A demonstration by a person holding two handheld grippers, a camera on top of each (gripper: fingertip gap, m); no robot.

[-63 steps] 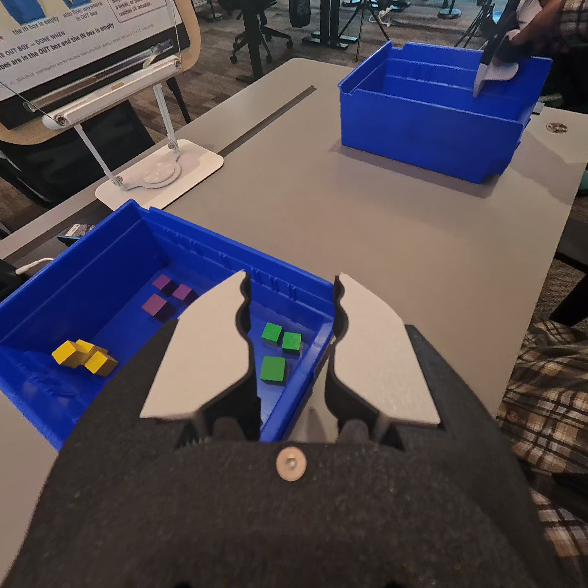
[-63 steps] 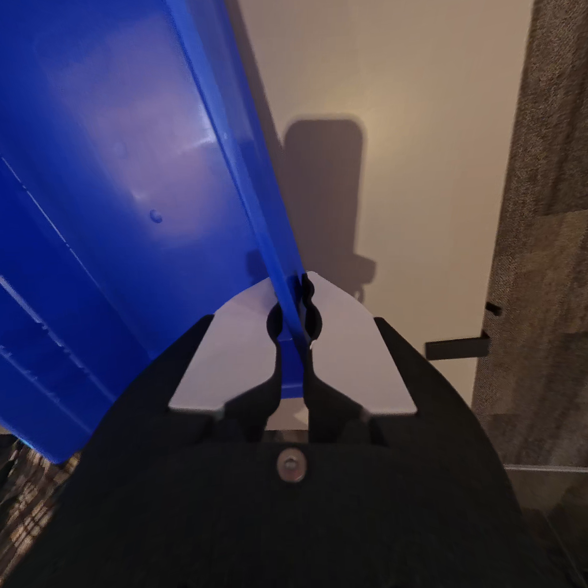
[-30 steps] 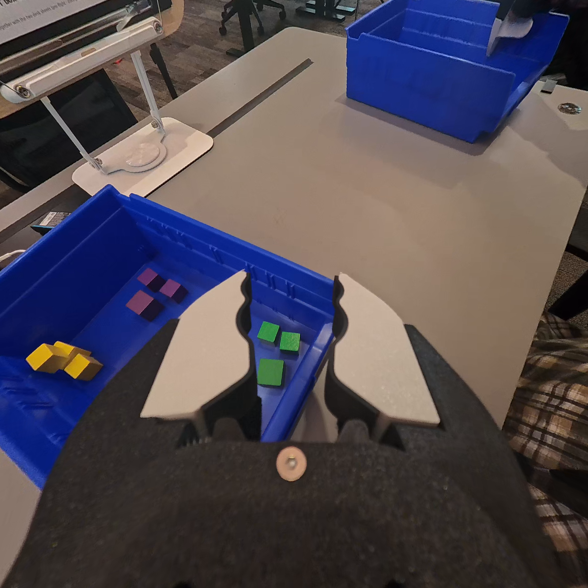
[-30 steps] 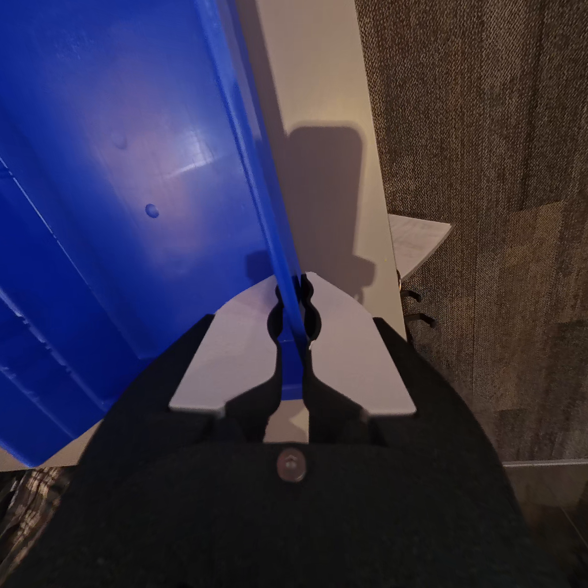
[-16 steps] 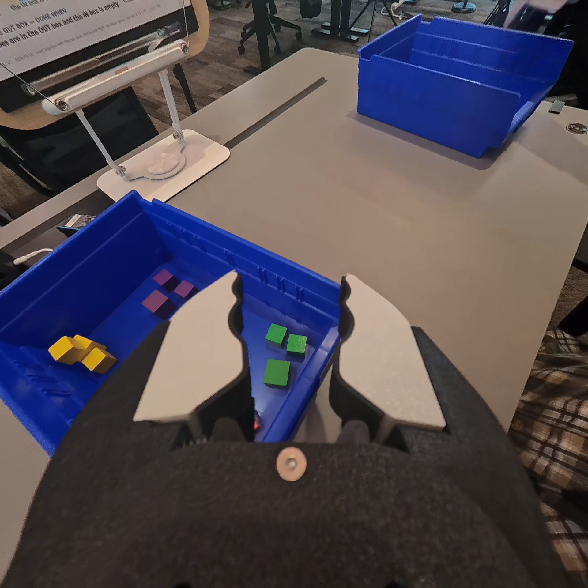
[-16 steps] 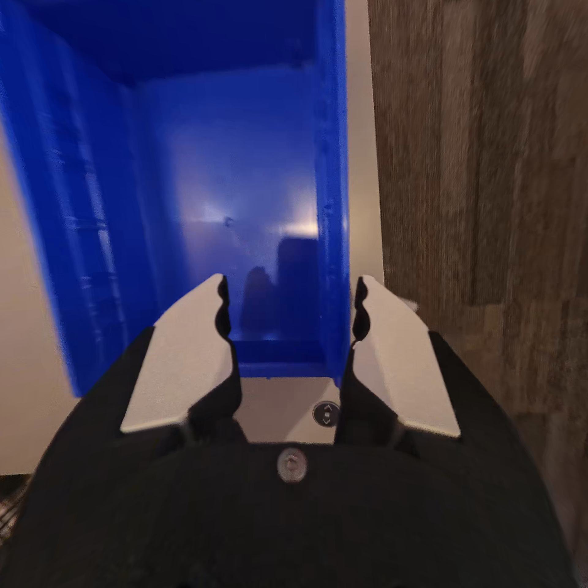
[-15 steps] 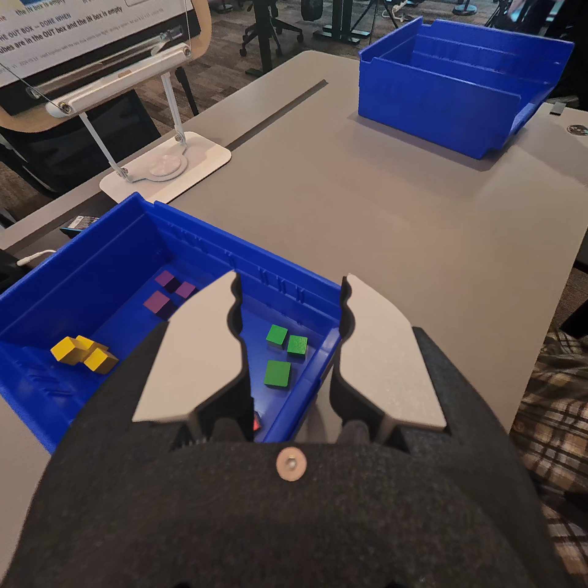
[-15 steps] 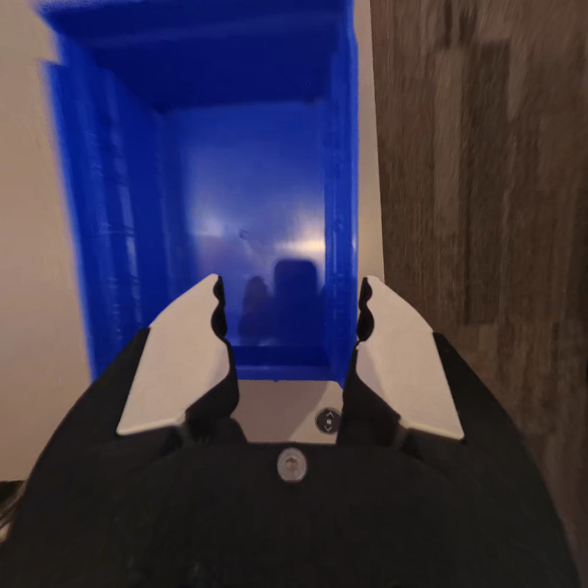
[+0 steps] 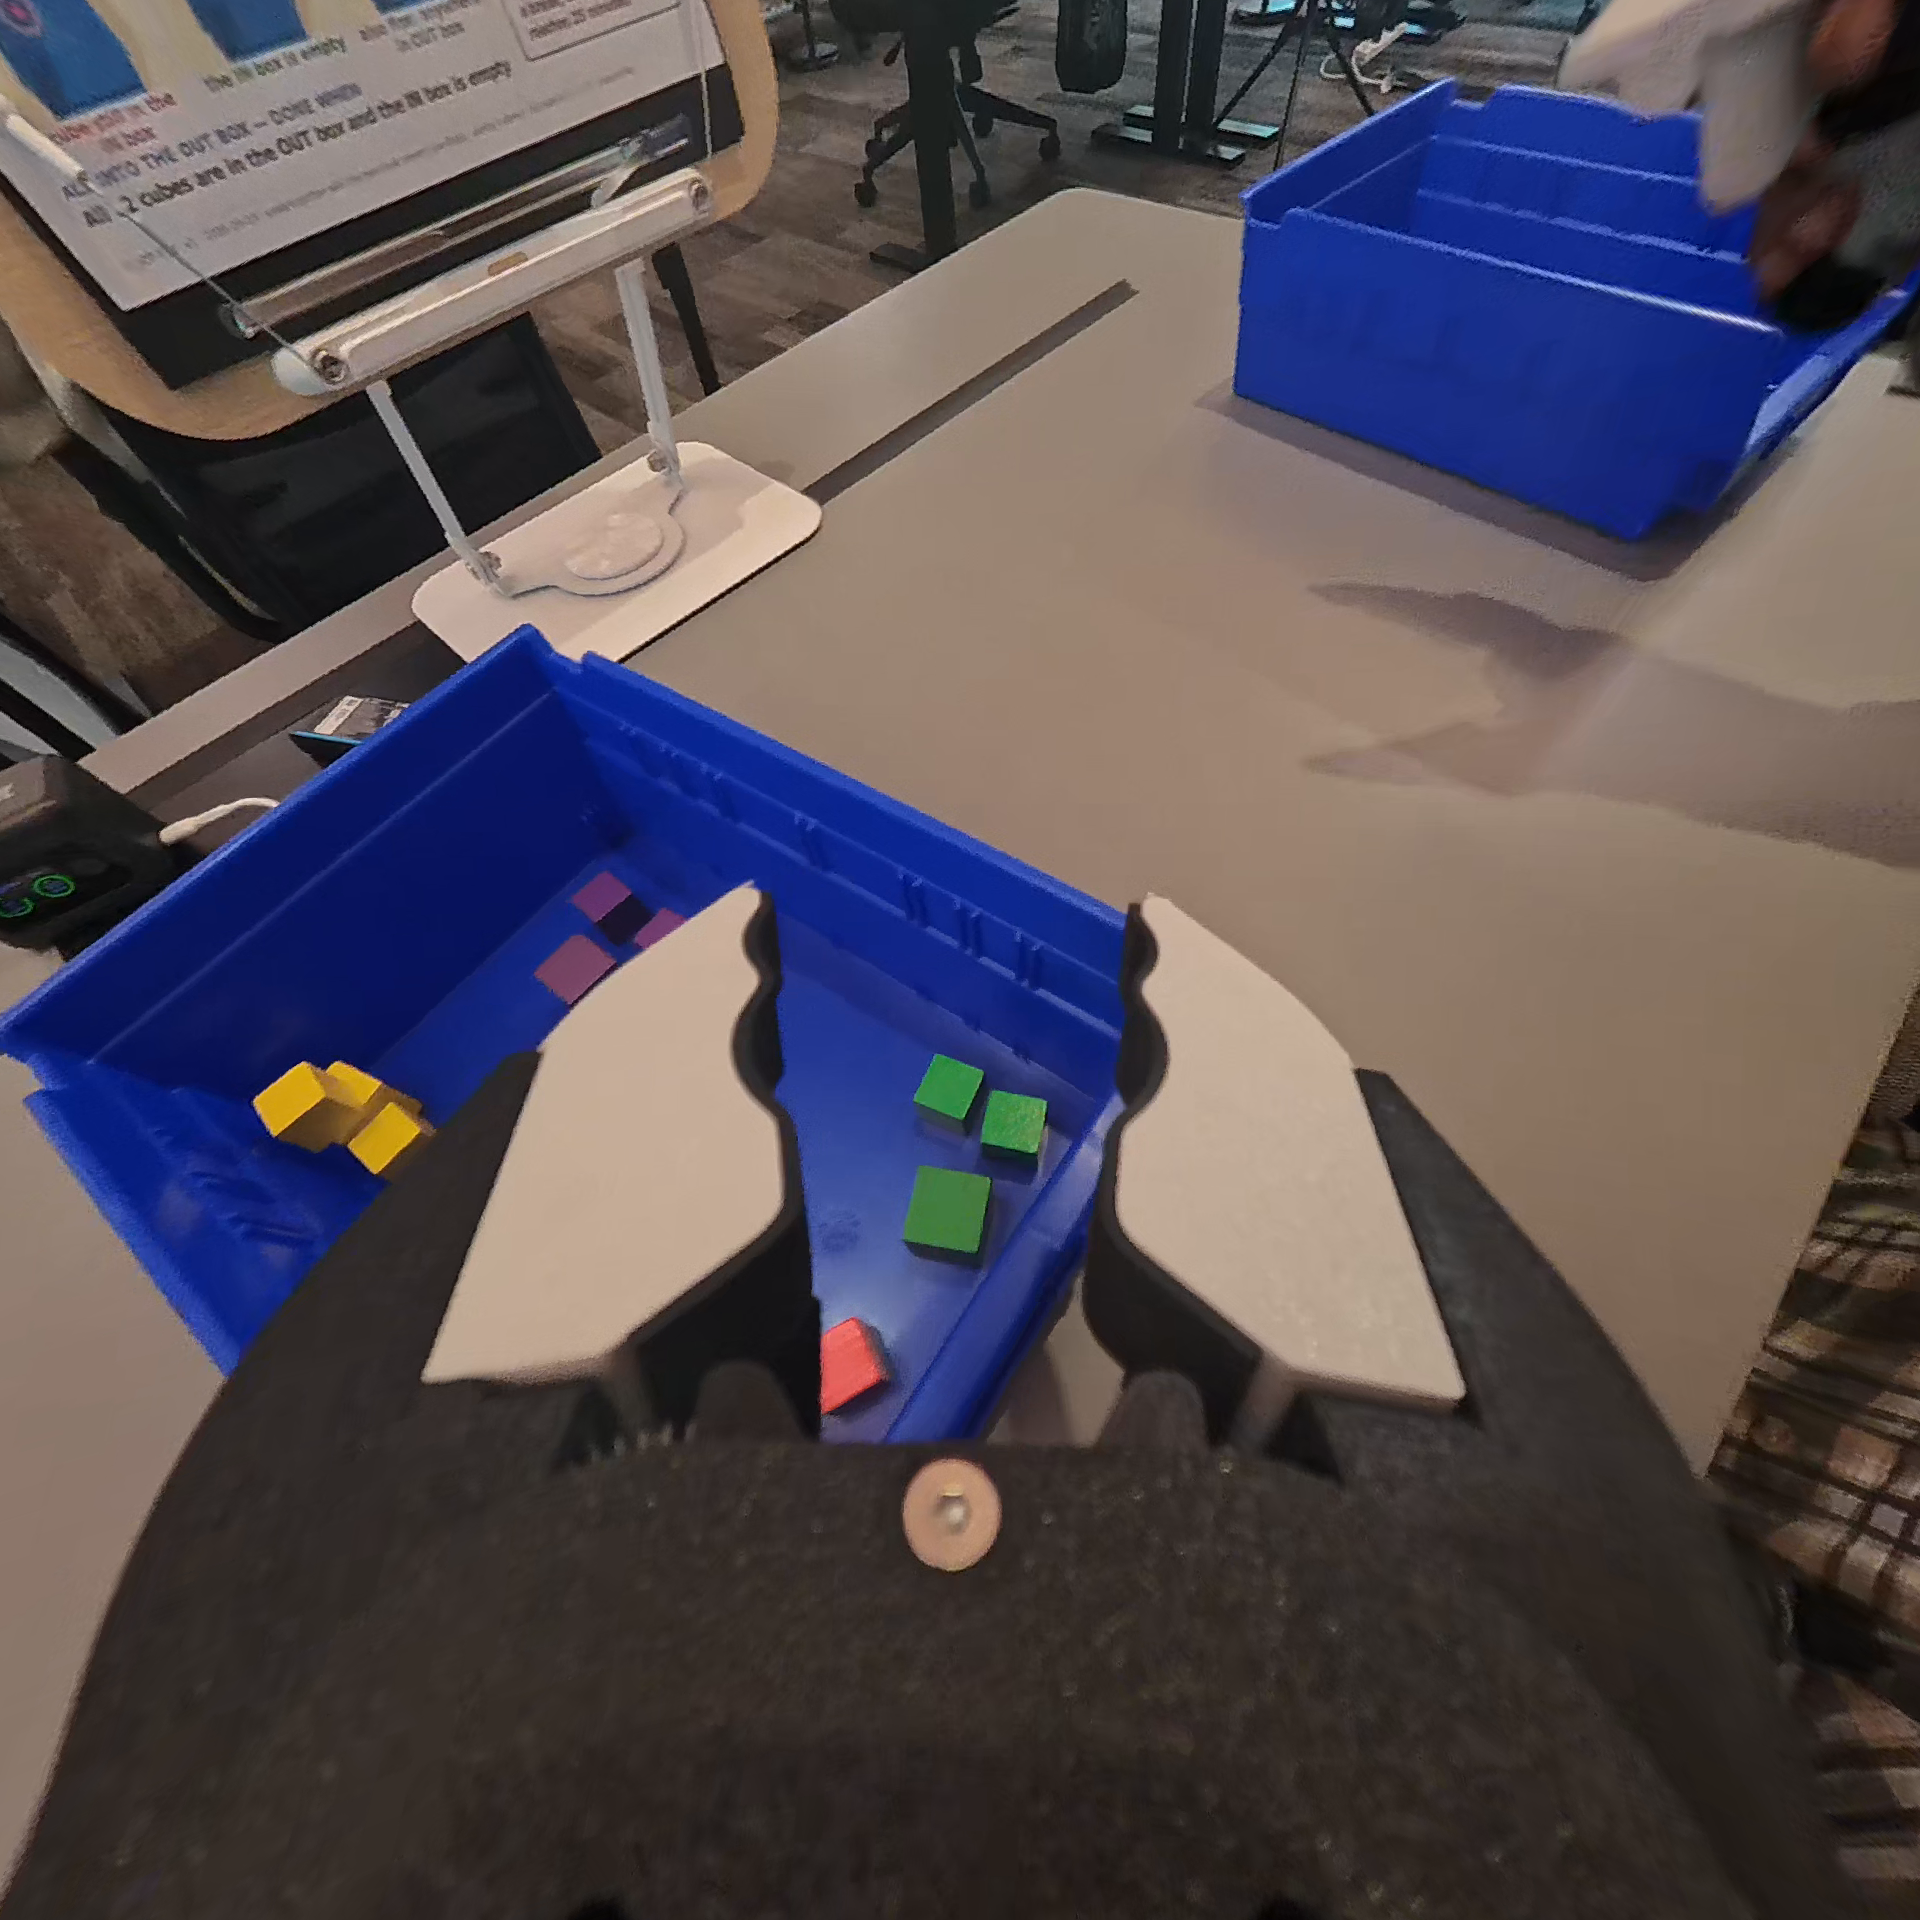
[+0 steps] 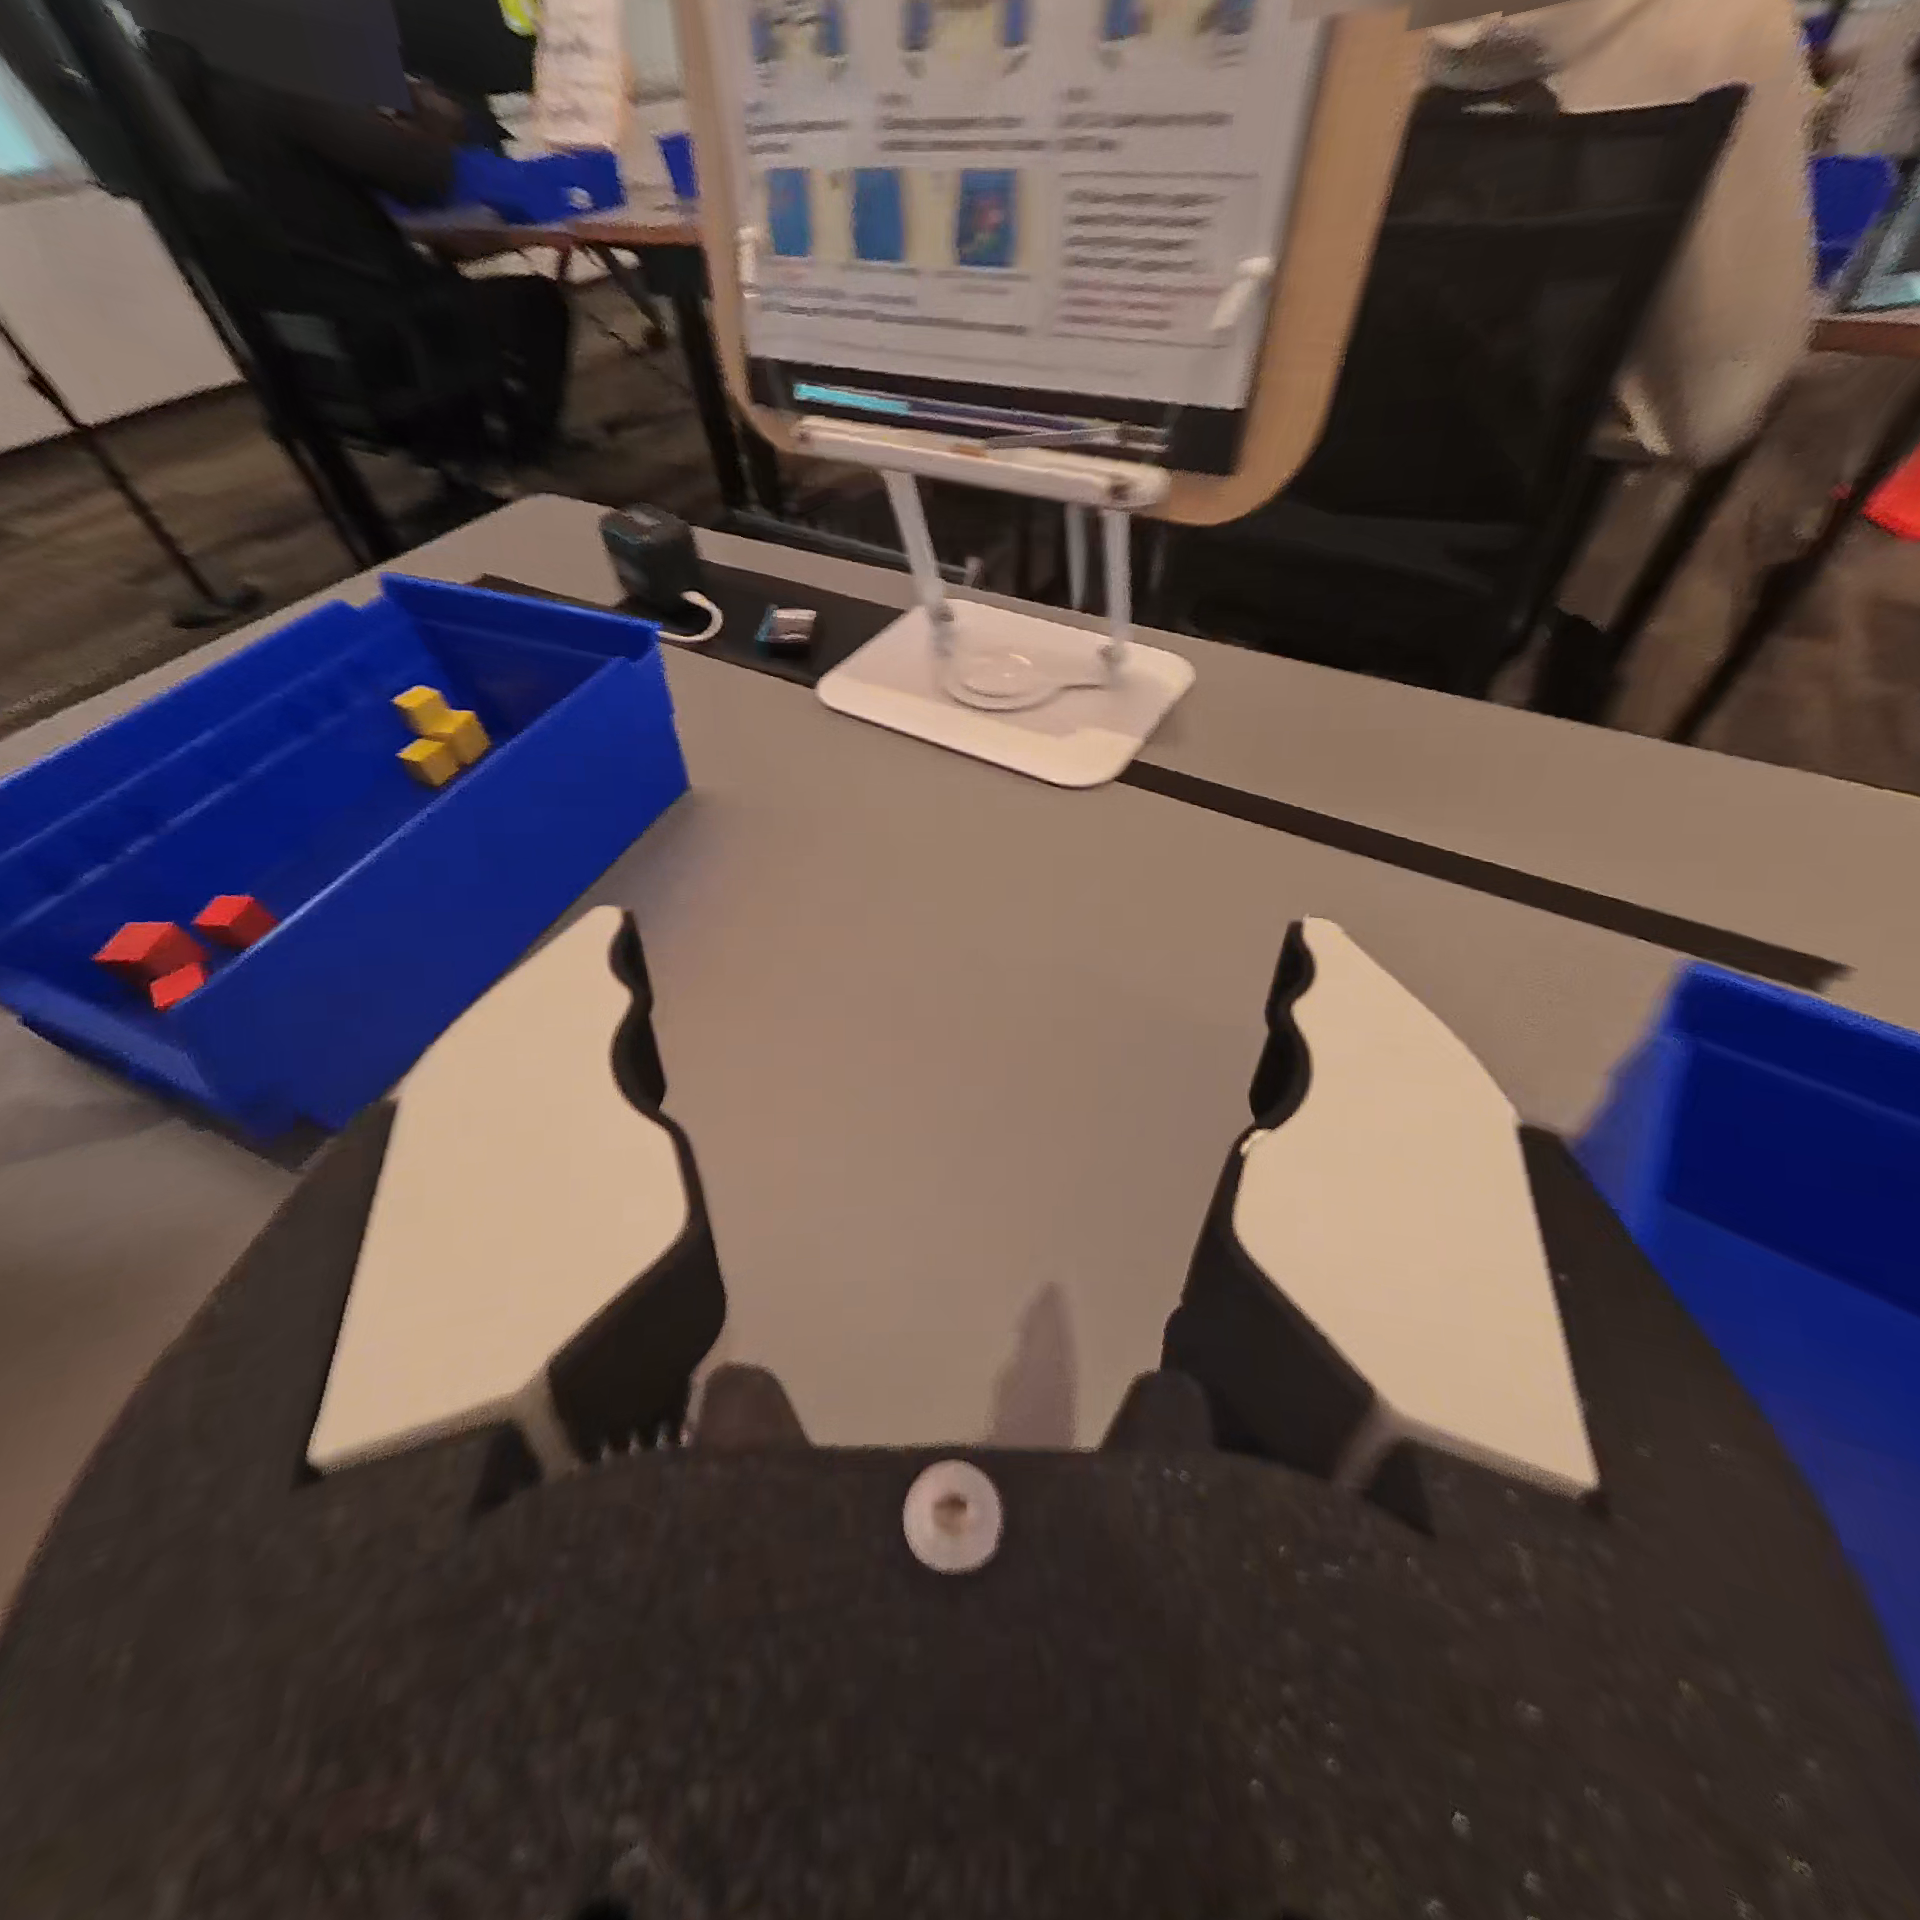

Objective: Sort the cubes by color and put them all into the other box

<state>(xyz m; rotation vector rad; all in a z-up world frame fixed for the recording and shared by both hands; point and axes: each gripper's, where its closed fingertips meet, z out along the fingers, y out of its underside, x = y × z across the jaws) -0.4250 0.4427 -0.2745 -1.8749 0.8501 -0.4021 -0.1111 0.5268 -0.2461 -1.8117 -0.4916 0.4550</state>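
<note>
The near blue box [image 9: 312, 894] holds yellow cubes [image 9: 332, 1117], purple cubes [image 9: 582, 961], green cubes [image 9: 961, 1153] and a red cube [image 9: 852, 1361], each colour in its own group. My left gripper [image 9: 948, 935] is open and empty, above this box's right end. The other blue box [image 9: 1475, 384] stands far right, with no cube visible inside. My right gripper [image 10: 958, 940] is open and empty above the bare table. It sees the near box [image 10: 436, 935] on its left with yellow cubes [image 10: 442, 732] and red cubes [image 10: 177, 951], and the other box [image 10: 1787, 1164] on its right.
A sheet holder on a white base [image 10: 1008, 686] stands at the table's far edge, next to a black device with a cable [image 10: 649, 561]. A dark groove [image 9: 966, 384] runs along the grey table. Chairs and a seated person are beyond. A plaid sleeve [image 9: 1829, 1403] is at right.
My right gripper let go of the far box's wall, opened wide and swung round to face across the table. My left gripper opened a little wider, and a red cube now shows between its fingers.
</note>
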